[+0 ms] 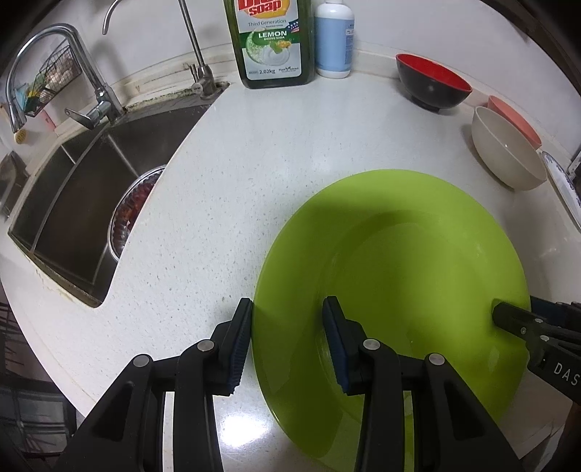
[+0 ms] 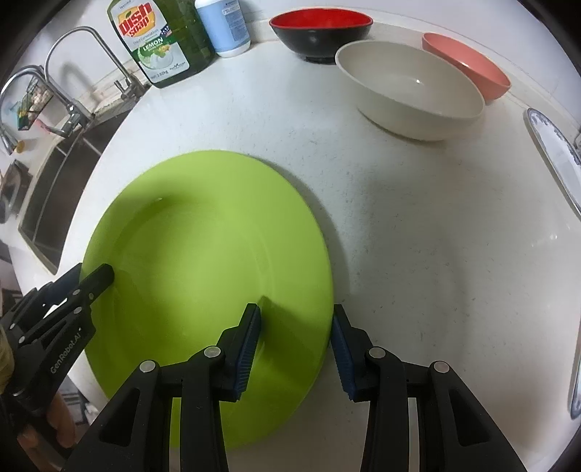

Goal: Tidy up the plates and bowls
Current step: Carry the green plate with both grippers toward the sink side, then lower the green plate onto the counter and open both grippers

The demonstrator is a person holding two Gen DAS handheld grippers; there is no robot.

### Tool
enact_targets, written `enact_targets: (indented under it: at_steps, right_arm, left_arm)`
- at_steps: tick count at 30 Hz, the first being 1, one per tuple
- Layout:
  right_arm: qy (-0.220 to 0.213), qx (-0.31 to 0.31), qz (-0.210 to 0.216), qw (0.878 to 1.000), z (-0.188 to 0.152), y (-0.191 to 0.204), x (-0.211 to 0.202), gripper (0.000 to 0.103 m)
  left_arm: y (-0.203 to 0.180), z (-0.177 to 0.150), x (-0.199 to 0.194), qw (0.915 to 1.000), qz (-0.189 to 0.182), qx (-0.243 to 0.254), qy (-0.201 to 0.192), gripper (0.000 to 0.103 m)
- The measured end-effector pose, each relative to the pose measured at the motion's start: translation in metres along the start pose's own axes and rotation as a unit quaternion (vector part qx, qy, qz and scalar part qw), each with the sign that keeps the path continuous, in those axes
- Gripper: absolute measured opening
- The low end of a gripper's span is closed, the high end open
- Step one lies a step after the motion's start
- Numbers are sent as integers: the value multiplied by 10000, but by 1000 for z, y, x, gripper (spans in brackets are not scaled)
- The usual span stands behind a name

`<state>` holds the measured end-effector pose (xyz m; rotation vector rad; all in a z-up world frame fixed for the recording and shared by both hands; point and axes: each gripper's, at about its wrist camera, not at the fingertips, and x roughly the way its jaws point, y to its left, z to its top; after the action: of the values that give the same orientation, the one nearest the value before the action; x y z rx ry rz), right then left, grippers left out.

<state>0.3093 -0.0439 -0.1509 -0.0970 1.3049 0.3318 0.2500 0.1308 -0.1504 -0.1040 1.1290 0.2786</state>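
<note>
Green plate (image 1: 399, 254) lay flat on the white speckled tabletop (image 1: 225, 174), near its front edge. Left gripper (image 1: 288, 337) straddled the plate's left rim – one blue-padded finger outside on the tabletop, the other over the plate's well; jaws partly apart, pads not seen pressing the rim, so released. Right gripper (image 2: 296, 348) stood likewise over the right rim – one finger inside, one just outside, nothing clamped. Both pointed steeply down. Behind the plate: black bowl with red inside (image 2: 321, 31), cream bowl (image 2: 410, 89) just beside a pink bowl (image 2: 468, 67), the two touching or nearly so. Blue-patterned plate (image 2: 555, 152) at the far right. Dish soap bottle (image 1: 270, 40) and pale blue bottle (image 1: 334, 40) stood against the wall, sink (image 1: 72, 203) to the left
</note>
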Motion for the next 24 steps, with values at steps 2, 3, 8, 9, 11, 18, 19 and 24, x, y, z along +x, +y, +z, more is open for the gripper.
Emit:
enact_targets:
  at_steps: [2, 3, 8, 9, 11, 18, 19, 24]
  right_arm:
    - [-27, -63, -44, 10000, 1, 3, 0, 40]
    - [-29, -95, -60, 9999, 1, 4, 0, 40]
    - [-66, -131, -32, 9999, 1, 5, 2, 41]
    - [-80, -156, -31, 9998, 1, 5, 1, 41]
    - [-115, -163, -7, 9998, 0, 4, 1, 41]
    - [-615, -133, 71, 9980, -5, -3, -22, 59]
    - [-699, -124, 82, 9974, -6, -4, -27, 59]
    - [-1251, 62, -7, 9921, -14, -17, -57, 72]
  left_arm:
    - [1, 0, 0, 10000, -2, -28, 14, 39]
    - [0, 1, 0, 10000, -1, -17, 22, 39]
    - [-1, 1, -3, 10000, 39, 32, 4, 39]
    - [0, 1, -5, 10000, 33, 35, -25, 40]
    - [0, 3, -12, 9999, 77, 21, -146, 57]
    - [-9, 9, -45, 9972, -4, 169, -733, 80]
    - [-11, 10, -50, 9964, -39, 186, -828, 86]
    - [-29, 14, -73, 9905, -227, 387, -1299, 99]
